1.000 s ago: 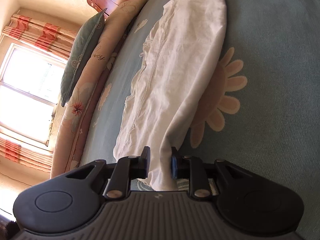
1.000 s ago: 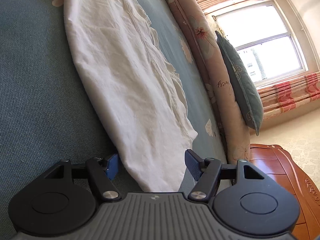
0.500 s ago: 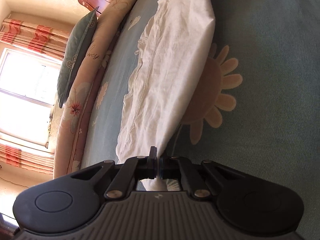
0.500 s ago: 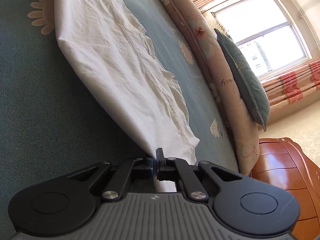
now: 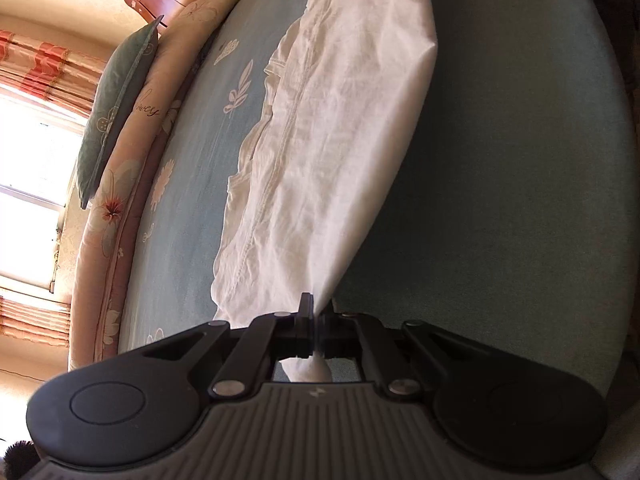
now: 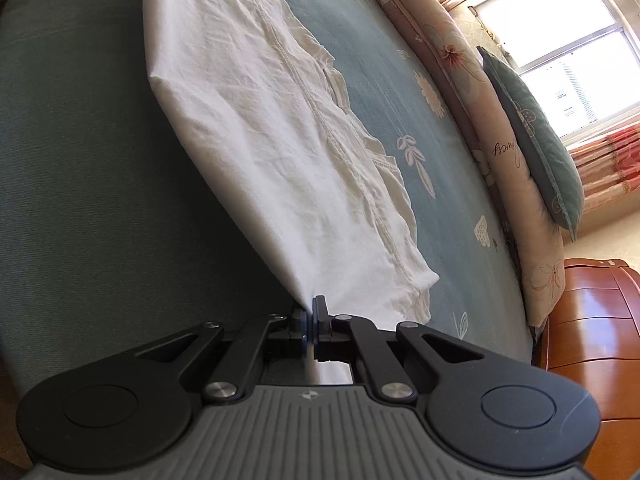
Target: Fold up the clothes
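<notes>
Left wrist view: I am lifting the white garment [image 5: 344,128] off the bed [image 5: 520,184], left claw [image 5: 314,320] and right claw [image 6: 310,320] each clenched on a near corner. Next, I am judging, both corners need carrying evenly across to the far edge.

The white garment's [image 5: 320,168] pinched corner is hidden between the closed pads. The wooden headboard [image 6: 592,312], beyond the garment, is cut off by the frame edge.

white garment [image 5: 340,128], floral teal bedspread [image 5: 500,200]
</notes>
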A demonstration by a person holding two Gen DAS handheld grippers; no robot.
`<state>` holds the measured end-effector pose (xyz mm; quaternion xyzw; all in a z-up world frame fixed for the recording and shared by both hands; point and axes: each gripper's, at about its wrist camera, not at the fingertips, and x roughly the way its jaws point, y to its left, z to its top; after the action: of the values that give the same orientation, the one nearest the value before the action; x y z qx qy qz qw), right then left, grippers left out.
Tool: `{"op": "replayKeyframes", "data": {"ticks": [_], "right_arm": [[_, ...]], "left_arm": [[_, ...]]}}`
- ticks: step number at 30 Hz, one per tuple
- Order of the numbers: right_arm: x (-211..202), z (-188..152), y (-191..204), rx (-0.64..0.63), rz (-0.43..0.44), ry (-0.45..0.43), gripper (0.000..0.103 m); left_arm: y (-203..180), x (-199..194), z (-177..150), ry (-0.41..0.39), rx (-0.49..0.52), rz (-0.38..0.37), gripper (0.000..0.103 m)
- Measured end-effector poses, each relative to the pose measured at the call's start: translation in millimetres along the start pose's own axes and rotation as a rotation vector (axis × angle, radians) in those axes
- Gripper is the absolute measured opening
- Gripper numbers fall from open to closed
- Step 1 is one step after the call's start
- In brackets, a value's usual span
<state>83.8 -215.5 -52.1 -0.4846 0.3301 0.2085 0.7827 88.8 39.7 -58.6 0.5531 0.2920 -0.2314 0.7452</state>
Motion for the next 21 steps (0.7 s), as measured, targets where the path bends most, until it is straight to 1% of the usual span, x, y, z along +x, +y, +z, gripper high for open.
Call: {"op": "replayKeyframes", "data": {"ticks": [4,7,8,11,15,16,17,18,19,21], "right_arm": [[-21.4,-11.3,20.9,0.025,0.048,0.027,0.003],[-25.6,-17.6,24.4,0.070,0.070,0.047,0.003],[-26.0,-18.1,21.5,0.094,0.074,0.050,0.004],[-33.6,-18.6,10.5,0.148,0.079,0.049,0.011],[-51.8,-24.1,-14.3,0.226,0.044,0.012,0.014],[-55.8,-25.7,-21.5,0.248,0.032,0.002,0.021],[-59.5,-27.0,-29.7,0.281,0.022,-0.014,0.029],[-61.3,-27.5,-40.3,0.336,0.017,-0.040,0.034],[-60.1,-27.3,-51.2,0.403,0.023,-0.073,0.042],[-51.1,-25.9,-70.5,0.550,0.063,-0.146,0.043]], "left_arm": [[-11.7,-16.0,-5.9,0.014,-0.025,-0.053,0.000],[-18.0,-17.7,-9.3,0.029,-0.033,-0.072,0.002],[-18.5,-17.3,-10.5,0.037,-0.043,-0.079,0.003],[-13.0,-24.9,-13.1,0.065,-0.065,-0.130,0.011],[5.3,-44.6,-19.8,0.084,-0.125,-0.196,0.011],[12.9,-47.9,-20.2,0.077,-0.152,-0.189,0.012],[21.0,-50.7,-20.3,0.067,-0.181,-0.178,0.012],[31.0,-51.2,-19.6,0.047,-0.235,-0.156,0.012],[41.4,-45.5,-18.0,0.018,-0.301,-0.148,0.012],[62.3,-31.4,-14.4,-0.043,-0.435,-0.139,0.012]]}}
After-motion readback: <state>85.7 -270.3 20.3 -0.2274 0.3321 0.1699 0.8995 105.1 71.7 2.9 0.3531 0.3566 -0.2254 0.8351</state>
